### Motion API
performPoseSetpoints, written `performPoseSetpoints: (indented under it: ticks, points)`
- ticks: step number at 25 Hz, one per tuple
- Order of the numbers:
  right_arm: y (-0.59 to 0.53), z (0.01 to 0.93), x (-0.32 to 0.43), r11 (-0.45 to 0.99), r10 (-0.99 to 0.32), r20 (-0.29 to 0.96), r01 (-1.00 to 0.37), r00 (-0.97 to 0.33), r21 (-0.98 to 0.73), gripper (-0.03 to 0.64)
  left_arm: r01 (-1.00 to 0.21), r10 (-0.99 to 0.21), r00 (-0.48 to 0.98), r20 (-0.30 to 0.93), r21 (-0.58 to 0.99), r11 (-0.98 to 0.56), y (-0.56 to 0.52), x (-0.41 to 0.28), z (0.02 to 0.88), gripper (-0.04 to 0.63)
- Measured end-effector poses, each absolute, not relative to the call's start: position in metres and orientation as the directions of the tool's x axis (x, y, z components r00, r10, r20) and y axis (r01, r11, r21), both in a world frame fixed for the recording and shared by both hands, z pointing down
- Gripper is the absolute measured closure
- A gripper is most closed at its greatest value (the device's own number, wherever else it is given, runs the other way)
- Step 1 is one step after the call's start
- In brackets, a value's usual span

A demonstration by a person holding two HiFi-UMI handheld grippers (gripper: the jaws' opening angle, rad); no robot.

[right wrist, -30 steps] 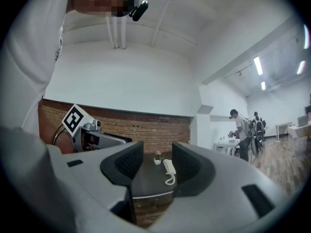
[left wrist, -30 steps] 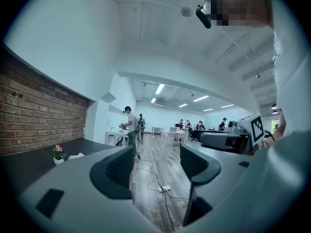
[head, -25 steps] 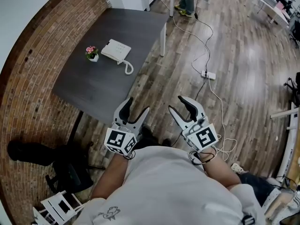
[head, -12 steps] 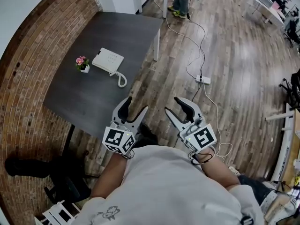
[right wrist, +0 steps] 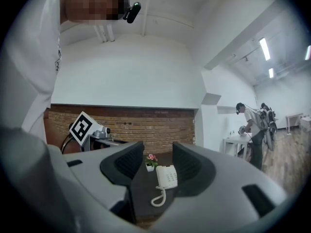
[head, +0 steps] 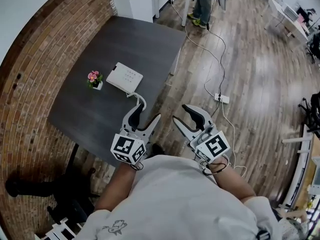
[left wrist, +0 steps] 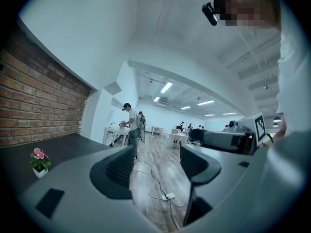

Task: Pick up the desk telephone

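A white desk telephone (head: 124, 78) with a coiled cord (head: 140, 101) lies on the dark table (head: 100, 109) by the brick wall. In the right gripper view the telephone (right wrist: 166, 176) shows far off between the jaws. My left gripper (head: 146, 118) is open and hangs over the table's near edge, short of the phone. My right gripper (head: 184, 113) is open too, over the wooden floor to the right of the table. Neither holds anything. The left gripper (left wrist: 156, 165) points past the table down the room, and the right gripper (right wrist: 158, 160) frames the phone.
A small pot of pink flowers (head: 94, 79) stands just left of the phone. A power strip (head: 222, 98) and cables lie on the floor to the right. A person (head: 203, 1) stands beyond the table's far end. A brick wall (head: 30, 84) runs along the table's left side.
Both grippers have come nearer to the table, still open. The left one now reaches over the table's near edge, and the phone sits closer to them in the head view.
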State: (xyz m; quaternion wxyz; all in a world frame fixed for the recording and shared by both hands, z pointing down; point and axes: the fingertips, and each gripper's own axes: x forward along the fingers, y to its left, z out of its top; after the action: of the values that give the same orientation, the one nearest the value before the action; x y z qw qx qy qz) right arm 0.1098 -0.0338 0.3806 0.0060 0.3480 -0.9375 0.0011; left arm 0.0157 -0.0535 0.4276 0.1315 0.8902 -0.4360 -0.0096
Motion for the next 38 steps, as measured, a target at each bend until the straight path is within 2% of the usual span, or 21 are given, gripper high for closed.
performPoseSetpoints:
  ticks: [12,22,33,38]
  points:
    - [-0.099,0.389,0.014,0.876,-0.482,0.021,-0.482,-0.876,-0.024,0.416,-0.865,-0.874,0.475,0.102,0.239,-0.442,-0.105,-0.076,0.431,0.282]
    - [-0.16,0.395,-0.044,0.969,-0.244,0.029,-0.244,-0.969,-0.026,0.414,-0.947,-0.958,0.26,0.119,0.226,-0.229,-0.137,-0.128,0.436,0.282]
    - [-0.252,0.414,-0.055,0.995,0.051,0.055,0.047,-0.997,-0.089,0.411,-0.973,-0.981,-0.017,0.193,0.222,0.061,-0.197,-0.129,0.45,0.275]
    - [-0.287,0.419,-0.042,0.986,0.144,0.057,0.138,-0.988,-0.093,0.411,-0.958,-0.971,-0.127,0.2,0.227,0.173,-0.219,-0.116,0.455,0.273]
